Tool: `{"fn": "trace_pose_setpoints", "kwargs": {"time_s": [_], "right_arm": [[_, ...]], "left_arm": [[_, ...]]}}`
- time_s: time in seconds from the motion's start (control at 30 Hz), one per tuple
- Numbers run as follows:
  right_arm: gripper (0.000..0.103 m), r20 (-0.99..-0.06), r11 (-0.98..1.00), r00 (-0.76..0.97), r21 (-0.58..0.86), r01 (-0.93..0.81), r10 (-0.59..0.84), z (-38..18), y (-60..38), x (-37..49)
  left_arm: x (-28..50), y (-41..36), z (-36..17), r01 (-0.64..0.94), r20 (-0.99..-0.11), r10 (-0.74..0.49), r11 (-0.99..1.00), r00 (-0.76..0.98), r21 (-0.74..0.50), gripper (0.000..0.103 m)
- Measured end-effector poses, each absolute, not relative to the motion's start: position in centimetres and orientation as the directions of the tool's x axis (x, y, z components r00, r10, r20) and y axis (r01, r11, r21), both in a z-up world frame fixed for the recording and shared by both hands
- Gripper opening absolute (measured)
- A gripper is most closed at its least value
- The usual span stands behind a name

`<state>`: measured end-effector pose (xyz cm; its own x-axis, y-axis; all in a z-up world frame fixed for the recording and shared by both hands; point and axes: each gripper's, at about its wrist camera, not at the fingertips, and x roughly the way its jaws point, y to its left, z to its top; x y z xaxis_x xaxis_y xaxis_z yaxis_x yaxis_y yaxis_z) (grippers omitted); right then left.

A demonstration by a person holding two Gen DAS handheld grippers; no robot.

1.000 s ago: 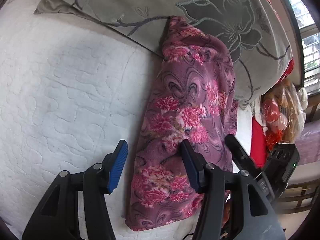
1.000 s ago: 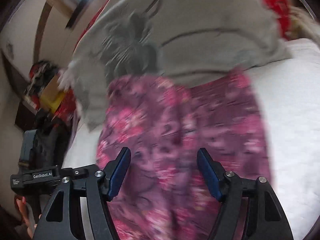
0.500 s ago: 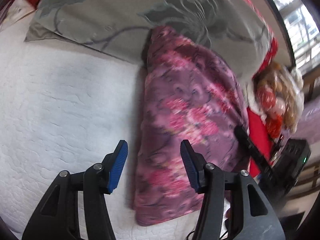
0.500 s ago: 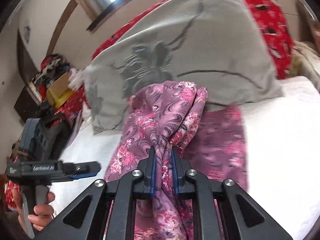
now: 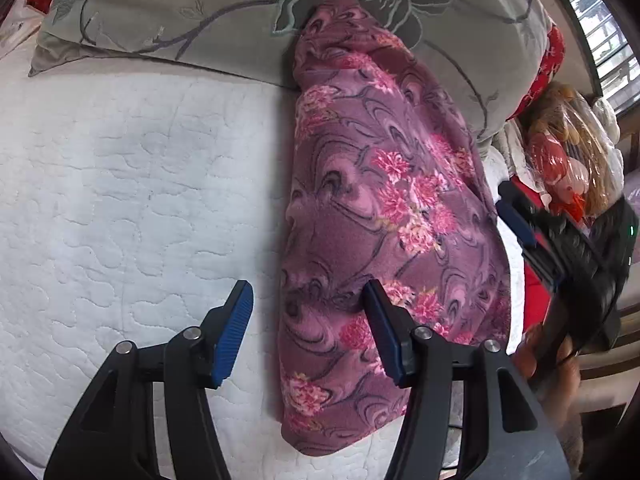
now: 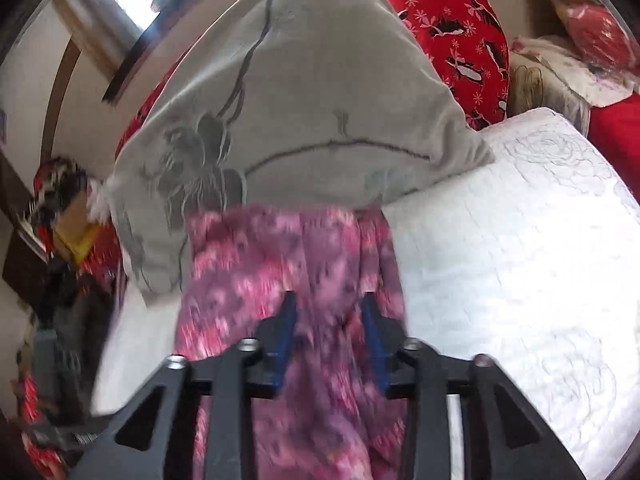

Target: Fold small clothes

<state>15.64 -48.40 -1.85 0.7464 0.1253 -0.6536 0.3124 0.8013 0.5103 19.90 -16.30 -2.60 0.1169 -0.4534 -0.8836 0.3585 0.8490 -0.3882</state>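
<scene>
A purple fleece garment with pink flowers [image 5: 360,216] lies folded in a long strip on the white quilted bed, its far end against a grey pillow. My left gripper [image 5: 308,320] is open just above its near left edge, one finger over the quilt, the other over the cloth. In the right wrist view the garment [image 6: 280,264] is blurred. My right gripper [image 6: 329,320] is open above it, with nothing between the jaws. The right gripper also shows at the garment's right side in the left wrist view [image 5: 524,232].
A grey pillow with a flower pattern [image 5: 224,12] lies at the head of the white quilt [image 5: 120,184]. A red patterned pillow [image 6: 452,28] sits behind it. Bagged soft toys [image 5: 568,160] and clutter stand beside the bed.
My right gripper held a bunch of the garment lifted half a second ago; it has let go and opened, and the cloth lies flat. The left gripper stayed open near the near edge.
</scene>
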Motion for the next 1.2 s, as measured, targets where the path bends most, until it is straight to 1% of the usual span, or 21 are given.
{"fn": "trace_pose_setpoints", "kwargs": {"time_s": [0.1,0.13,0.2,0.27,0.33,0.4,0.43,0.57,0.63,0.67,0.7,0.73,0.8,0.87,0.93,1.03,1.07,1.13,1.17,1.2], "right_arm": [[0.043,-0.680,0.795,0.721,0.509,0.329,0.137,-2.4,-48.5,18.0],[0.041,-0.681,0.796,0.719,0.508,0.329,0.138,-2.8,-48.6,18.6],[0.035,-0.733,0.805,0.674,0.454,0.381,0.095,-3.9,-48.6,19.7],[0.034,-0.810,0.807,0.582,0.388,0.445,0.069,-6.4,-49.2,20.8],[0.033,-0.779,0.772,0.622,0.445,0.454,0.084,-6.4,-50.0,20.1],[0.036,-0.760,0.758,0.648,0.454,0.468,0.056,-5.5,-50.5,19.0],[0.038,-0.749,0.758,0.660,0.466,0.456,0.064,-5.1,-50.5,18.4],[0.038,-0.639,0.770,0.739,0.576,0.275,0.214,-3.2,-49.5,15.0],[0.039,-0.611,0.787,0.747,0.583,0.201,0.262,-2.8,-48.5,13.5],[0.039,-0.618,0.810,0.737,0.561,0.170,0.273,-3.0,-47.8,12.7],[0.038,-0.644,0.838,0.719,0.521,0.163,0.261,-3.2,-47.1,12.4],[0.038,-0.682,0.867,0.691,0.469,0.165,0.238,-3.8,-46.6,12.2],[0.039,-0.788,0.926,0.592,0.333,0.178,0.169,-5.7,-45.7,12.4],[0.045,-0.785,0.931,0.601,0.318,0.181,0.151,-5.5,-45.8,12.2],[0.047,-0.773,0.916,0.619,0.337,0.217,0.137,-3.9,-46.9,12.5],[0.050,-0.707,0.879,0.697,0.403,0.256,0.121,-1.8,-48.7,13.3],[0.050,-0.697,0.870,0.705,0.420,0.257,0.129,-1.4,-48.9,14.1],[0.049,-0.699,0.874,0.705,0.411,0.258,0.120,-1.4,-48.9,16.4],[0.049,-0.707,0.875,0.696,0.410,0.257,0.126,-1.6,-48.6,17.2],[0.047,-0.734,0.876,0.667,0.397,0.274,0.124,-2.5,-48.4,18.6]], "left_arm": [[20.0,-17.3,-3.2,0.368,-0.891,-0.439,0.852,0.114,-0.373,0.057],[20.1,-17.2,-3.4,0.371,-0.892,-0.437,0.852,0.113,-0.370,0.057],[20.1,-18.1,-3.5,0.373,-0.894,-0.433,0.853,0.114,-0.365,0.059],[20.2,-20.0,-3.6,0.378,-0.897,-0.428,0.853,0.113,-0.359,0.061],[20.3,-20.1,-3.5,0.388,-0.898,-0.423,0.853,0.121,-0.349,0.061],[20.4,-20.2,-3.5,0.389,-0.899,-0.420,0.854,0.124,-0.346,0.061],[20.3,-20.3,-3.5,0.386,-0.898,-0.421,0.855,0.126,-0.347,0.061],[19.8,-20.3,-3.4,0.381,-0.901,-0.415,0.859,0.127,-0.342,0.061],[19.3,-20.3,-3.3,0.389,-0.903,-0.411,0.858,0.127,-0.336,0.061],[18.6,-20.3,-3.5,0.397,-0.906,-0.402,0.859,0.130,-0.324,0.062],[18.3,-20.4,-3.7,0.401,-0.910,-0.394,0.860,0.129,-0.316,0.064],[17.9,-20.4,-4.0,0.406,-0.913,-0.386,0.861,0.127,-0.308,0.067],[17.4,-20.4,-4.5,0.419,-0.920,-0.375,0.857,0.110,-0.299,0.068],[17.4,-19.9,-4.0,0.418,-0.910,-0.402,0.847,0.101,-0.328,0.067],[18.3,-19.7,-3.1,0.398,-0.894,-0.434,0.844,0.114,-0.359,0.067],[20.9,-20.9,-1.7,0.368,-0.874,-0.468,0.841,0.130,-0.396,0.067],[21.6,-21.6,-1.5,0.370,-0.874,-0.465,0.844,0.139,-0.390,0.067],[23.1,-23.1,-1.5,0.376,-0.884,-0.438,0.856,0.165,-0.355,0.067],[23.9,-23.9,-1.9,0.372,-0.894,-0.415,0.867,0.169,-0.332,0.067],[24.6,-24.6,-2.7,0.365,-0.904,-0.398,0.873,0.155,-0.322,0.067]]}}
